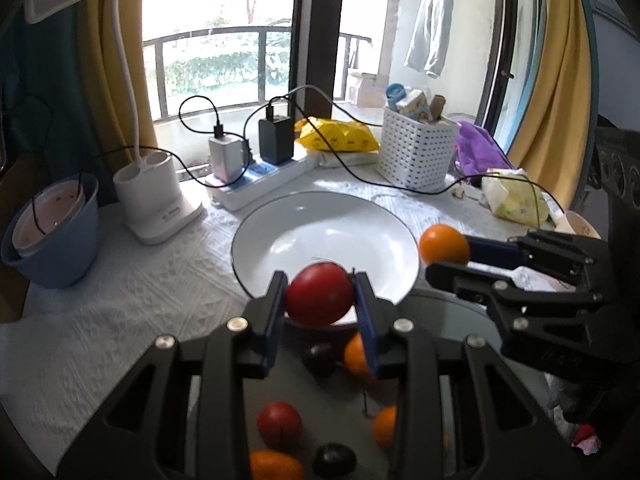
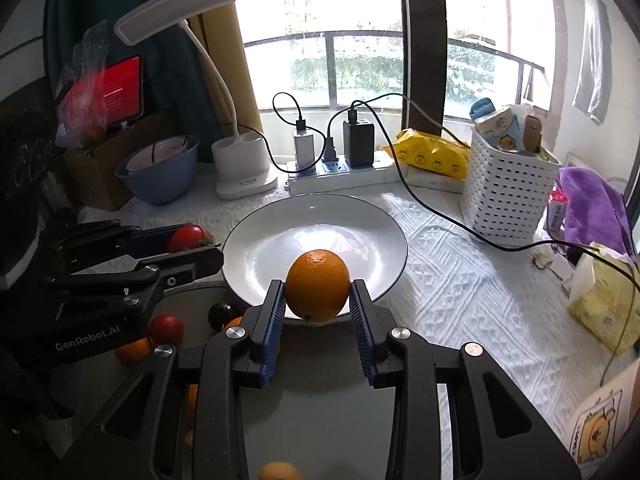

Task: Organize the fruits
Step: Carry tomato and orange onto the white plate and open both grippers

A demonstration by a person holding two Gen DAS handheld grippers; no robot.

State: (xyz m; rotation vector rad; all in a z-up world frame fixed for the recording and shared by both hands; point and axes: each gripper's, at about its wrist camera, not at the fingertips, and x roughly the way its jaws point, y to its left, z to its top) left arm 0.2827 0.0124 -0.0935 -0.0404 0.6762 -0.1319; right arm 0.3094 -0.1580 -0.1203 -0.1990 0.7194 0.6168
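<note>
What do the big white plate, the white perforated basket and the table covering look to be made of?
Plate: probably glazed ceramic, glossy, with window glare and a thin dark rim line. Basket: likely moulded plastic, matte, with regular rows of slots. Table covering: seemingly white woven or quilted fabric, with a raised pattern.

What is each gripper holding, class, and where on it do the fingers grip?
Left gripper holds a red tomato, right gripper an orange; each is clamped at its two opposite sides.
</note>
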